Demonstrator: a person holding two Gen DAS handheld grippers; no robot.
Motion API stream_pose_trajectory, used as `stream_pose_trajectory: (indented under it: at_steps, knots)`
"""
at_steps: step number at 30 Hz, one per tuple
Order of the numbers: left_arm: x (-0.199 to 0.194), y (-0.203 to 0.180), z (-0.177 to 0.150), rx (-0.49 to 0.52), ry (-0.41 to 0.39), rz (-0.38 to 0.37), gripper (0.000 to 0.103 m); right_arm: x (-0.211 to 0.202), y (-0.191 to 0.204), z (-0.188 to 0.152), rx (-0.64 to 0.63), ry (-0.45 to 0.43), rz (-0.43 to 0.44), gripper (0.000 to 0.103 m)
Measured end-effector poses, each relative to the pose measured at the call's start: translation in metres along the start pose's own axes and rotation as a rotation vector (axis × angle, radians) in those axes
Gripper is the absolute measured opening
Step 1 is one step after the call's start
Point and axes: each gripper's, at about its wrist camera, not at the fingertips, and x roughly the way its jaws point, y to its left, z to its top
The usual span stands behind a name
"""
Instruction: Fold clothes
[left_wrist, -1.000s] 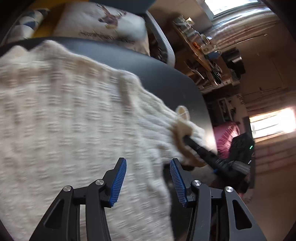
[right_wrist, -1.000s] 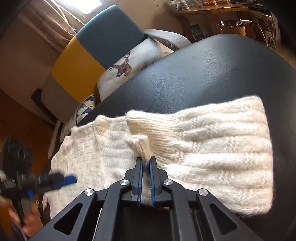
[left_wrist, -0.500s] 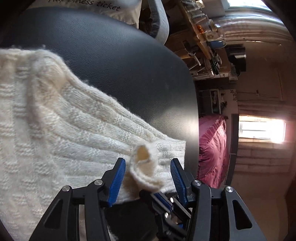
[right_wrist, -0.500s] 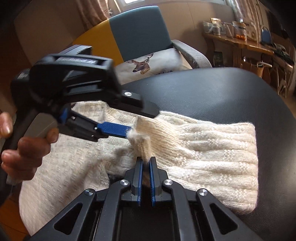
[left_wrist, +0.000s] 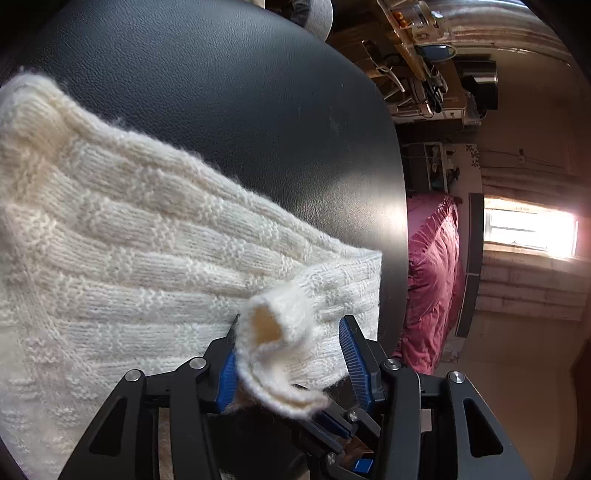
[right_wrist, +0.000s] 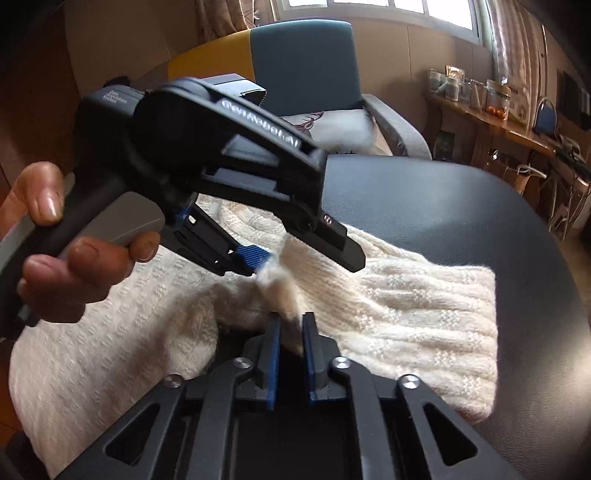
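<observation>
A cream sweater (right_wrist: 388, 317) lies spread across the black table (right_wrist: 461, 206), its sleeve reaching toward the right edge. The left gripper (left_wrist: 291, 354), held in a hand (right_wrist: 70, 254), stands wide open, its pads either side of the raised cuff (left_wrist: 280, 332) but not yet pinching it. The right gripper (right_wrist: 290, 328), a little parted, has the same cuff between its pads; whether it grips cannot be told. To judge by this, a hand-over goes best if the left closes firmly on both knit layers before the right lets go.
</observation>
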Motion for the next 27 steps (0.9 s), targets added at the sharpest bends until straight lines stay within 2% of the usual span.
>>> stream_pose_trajectory:
  at_steps: [1, 2, 5, 9, 13, 18, 21, 25, 27]
  knots:
    - [0.0, -0.001, -0.001, 0.008, -0.004, 0.016, 0.046, -0.005, -0.004, -0.002, 0.027, -0.007, 0.034, 0.024]
    - [0.002, -0.002, -0.002, 0.018, -0.003, 0.035, 0.038, -0.011, -0.01, -0.005, 0.054, -0.017, 0.042, 0.024]
    - [0.001, 0.0, -0.005, 0.03, -0.004, 0.063, 0.025, -0.027, -0.034, -0.015, 0.158, -0.033, 0.004, 0.024]
    - [-0.002, 0.003, -0.009, 0.042, -0.043, 0.086, 0.011, -0.045, -0.078, -0.039, 0.36, -0.042, -0.033, 0.024]
    - [-0.012, -0.008, -0.014, 0.078, -0.098, 0.1, 0.008, -0.058, -0.113, -0.071, 0.57, -0.064, 0.018, 0.024]
    - [-0.042, -0.057, -0.009, 0.147, -0.177, 0.044, 0.008, -0.067, -0.128, -0.098, 0.741, -0.092, 0.093, 0.024]
    - [-0.075, -0.09, -0.002, 0.195, -0.24, 0.027, 0.008, -0.064, -0.129, -0.106, 0.826, -0.107, 0.186, 0.026]
    - [-0.123, -0.13, 0.005, 0.259, -0.327, 0.007, 0.008, -0.055, -0.116, -0.096, 0.837, -0.107, 0.26, 0.026]
    - [-0.158, -0.137, 0.001, 0.285, -0.383, 0.007, 0.008, -0.048, -0.108, -0.091, 0.83, -0.094, 0.285, 0.026]
